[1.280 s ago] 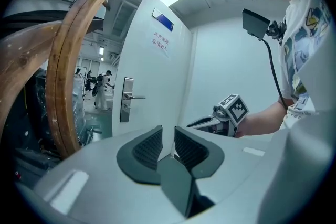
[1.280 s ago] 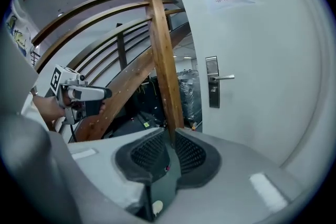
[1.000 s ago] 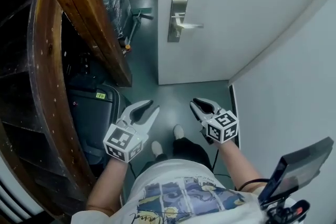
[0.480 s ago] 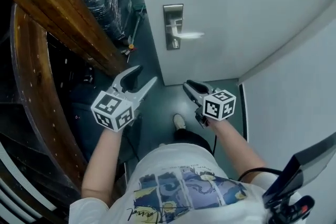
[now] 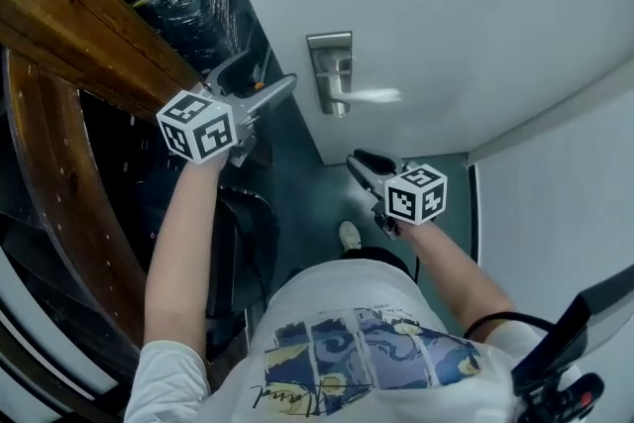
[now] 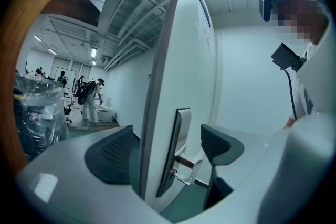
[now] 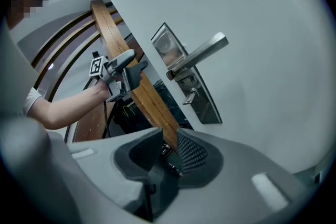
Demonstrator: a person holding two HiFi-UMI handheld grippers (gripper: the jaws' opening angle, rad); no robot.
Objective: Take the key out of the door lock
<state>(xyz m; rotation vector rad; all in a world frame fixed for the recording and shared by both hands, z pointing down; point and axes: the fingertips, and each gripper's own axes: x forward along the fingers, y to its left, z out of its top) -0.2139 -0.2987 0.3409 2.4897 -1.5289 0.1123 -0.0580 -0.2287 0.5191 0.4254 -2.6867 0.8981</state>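
Head view, at the door [image 5: 446,5]: my left gripper [image 5: 265,79] is up at the door's free edge, just left of the lock plate [image 5: 330,64]. Its jaws are spread wide, having just been opening, and pinch nothing. In the left gripper view the door edge runs up between them, touching neither pad. My right gripper [image 5: 359,161] hangs below the lock plate and apart from it, jaws parted only narrowly after opening a little, with nothing between them. The key [image 7: 190,96] sticks out of the lock plate just under the lever handle [image 7: 202,55], its shaft pointing straight off the door face. By my reckoning the left gripper is the nearer, but it meets the plate edge-on. It would have to come round to the handle side, straddle the key's head and pull along the shaft.
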